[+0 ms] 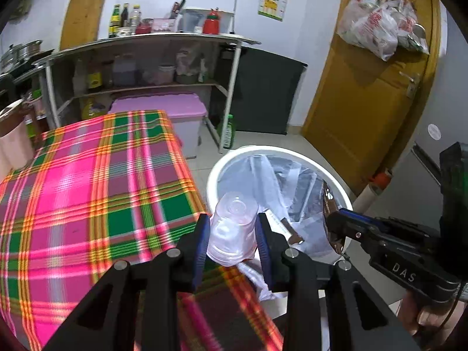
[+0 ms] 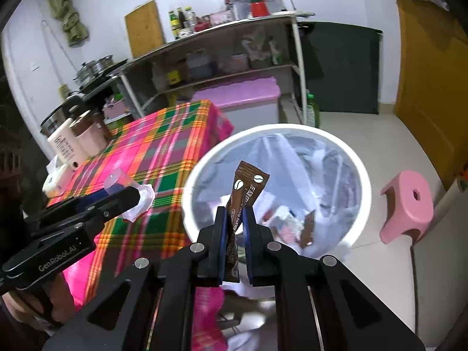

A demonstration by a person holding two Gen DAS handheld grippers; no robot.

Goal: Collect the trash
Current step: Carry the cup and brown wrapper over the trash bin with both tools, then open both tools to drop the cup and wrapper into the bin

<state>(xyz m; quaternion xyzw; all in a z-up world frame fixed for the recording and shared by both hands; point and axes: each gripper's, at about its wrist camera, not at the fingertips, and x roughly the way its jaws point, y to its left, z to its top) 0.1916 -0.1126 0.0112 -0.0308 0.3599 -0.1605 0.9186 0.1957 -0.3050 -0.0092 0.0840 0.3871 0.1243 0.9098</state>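
The left gripper (image 1: pixel 233 241) squeezed a clear cup (image 1: pixel 232 231), and the right gripper (image 2: pixel 235 228) pinched a coffee packet (image 2: pixel 244 193), both near the bin (image 2: pixel 362 175), likely for dropping.

Bin liner (image 2: pixel 292 158) contents blurred; shelf jars (image 1: pixel 122 71) indistinct.

a home kitchen: sauce bottles (image 1: pixel 121 19) on a steel shelf (image 1: pixel 152 39), stacked pots (image 2: pixel 93 68)

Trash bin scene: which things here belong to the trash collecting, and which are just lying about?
In the job: clear plastic cup in left claw; coffee sachet in right claw; white trash bin.

Lying about: pink stool; bottles on plaid table.
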